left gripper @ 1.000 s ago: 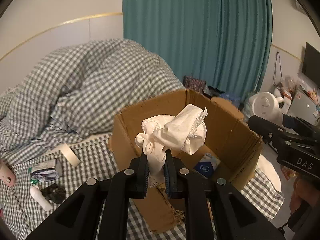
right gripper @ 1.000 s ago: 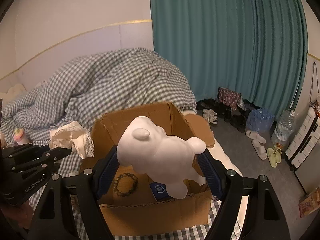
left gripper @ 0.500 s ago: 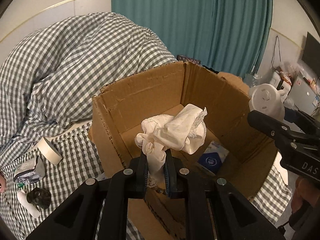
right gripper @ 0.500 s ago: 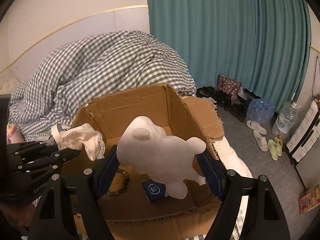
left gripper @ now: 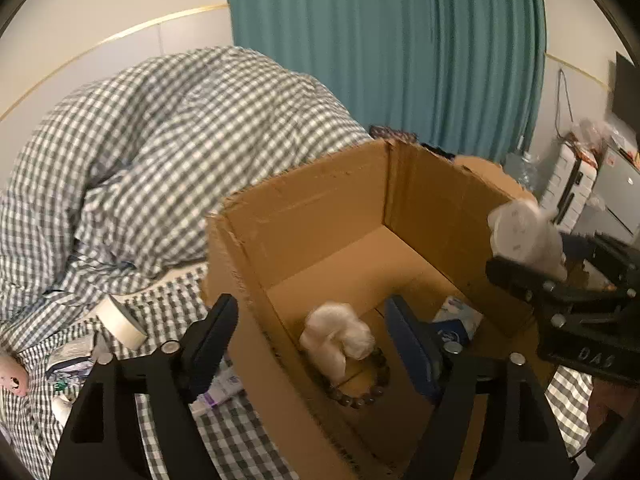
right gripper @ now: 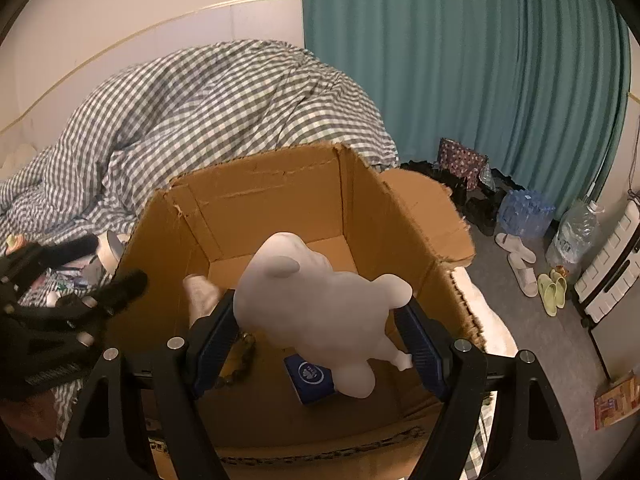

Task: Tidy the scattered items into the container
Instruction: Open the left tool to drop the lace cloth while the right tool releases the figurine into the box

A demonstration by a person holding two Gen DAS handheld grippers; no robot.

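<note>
The white cloth bundle (left gripper: 338, 334) in the cardboard box (left gripper: 304, 216) is smeared by motion, and from the right wrist view only a pale blurred edge of it shows left of the white figurine (right gripper: 320, 308), which also covers much of the blue packet (right gripper: 310, 376) and part of the bead bracelet (right gripper: 240, 360) on the box floor. The left gripper (left gripper: 312, 340) (its jaws have just been opening, with nothing pressed between them) hides the packet's near side in its own view, and the box's near wall runs off the bottom edge there. Left of the box, the small items (left gripper: 72, 364) on the checked sheet are too small and dim to name, and a pink object (left gripper: 12, 374) is cut by the left edge.
</note>
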